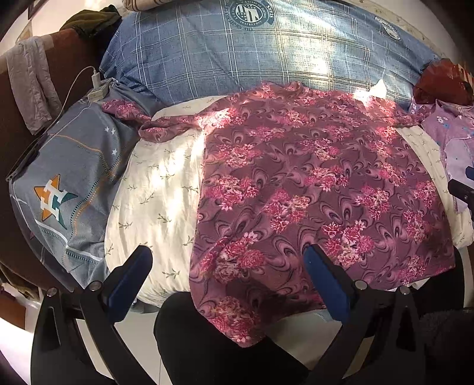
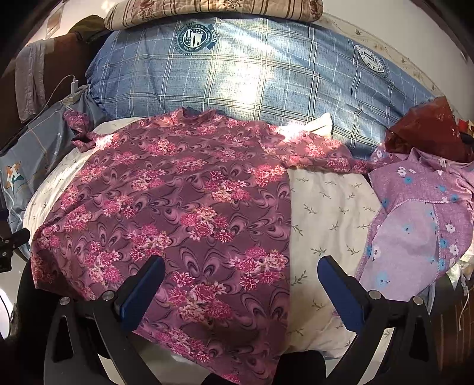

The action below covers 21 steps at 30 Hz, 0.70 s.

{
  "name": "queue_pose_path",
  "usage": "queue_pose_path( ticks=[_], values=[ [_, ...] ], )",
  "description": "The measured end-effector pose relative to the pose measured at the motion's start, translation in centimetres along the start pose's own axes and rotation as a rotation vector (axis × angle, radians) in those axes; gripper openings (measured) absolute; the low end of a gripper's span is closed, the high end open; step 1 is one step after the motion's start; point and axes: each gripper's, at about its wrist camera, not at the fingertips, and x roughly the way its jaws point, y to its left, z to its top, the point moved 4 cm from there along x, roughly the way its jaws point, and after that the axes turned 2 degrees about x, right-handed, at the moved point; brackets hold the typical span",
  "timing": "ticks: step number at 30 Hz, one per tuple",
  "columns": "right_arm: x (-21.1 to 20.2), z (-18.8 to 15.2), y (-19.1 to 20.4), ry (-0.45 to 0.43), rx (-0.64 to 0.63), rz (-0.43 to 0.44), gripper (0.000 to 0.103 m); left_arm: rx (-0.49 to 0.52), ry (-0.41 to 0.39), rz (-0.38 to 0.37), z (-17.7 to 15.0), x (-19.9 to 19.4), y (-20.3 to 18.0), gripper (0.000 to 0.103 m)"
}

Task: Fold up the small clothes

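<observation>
A maroon floral shirt [image 1: 311,183] lies spread flat on the white leaf-print bed sheet [image 1: 160,189], its hem hanging over the near bed edge. It also shows in the right wrist view [image 2: 177,207]. My left gripper [image 1: 228,260] is open and empty, hovering over the shirt's lower left hem. My right gripper [image 2: 241,269] is open and empty, over the shirt's lower right edge. The left sleeve [image 1: 133,114] lies bunched toward a grey pillow; the right sleeve [image 2: 323,154] stretches toward the lilac clothes.
A blue plaid duvet [image 1: 266,53] is piled behind the shirt. A grey star-logo pillow [image 1: 65,189] lies left, with a charger [image 1: 99,86] on it. Lilac floral clothes [image 2: 420,213] and a red bag [image 2: 429,130] sit at right. A striped pillow [image 2: 213,9] tops the duvet.
</observation>
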Motion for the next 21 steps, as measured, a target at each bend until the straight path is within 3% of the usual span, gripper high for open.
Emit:
queue_pose_path(
  ticks=[21],
  values=[
    [1.2, -0.2, -0.5, 0.029, -0.015, -0.008, 0.103, 0.086, -0.044, 0.022, 2.1, -0.5, -1.7, 0.103]
  ],
)
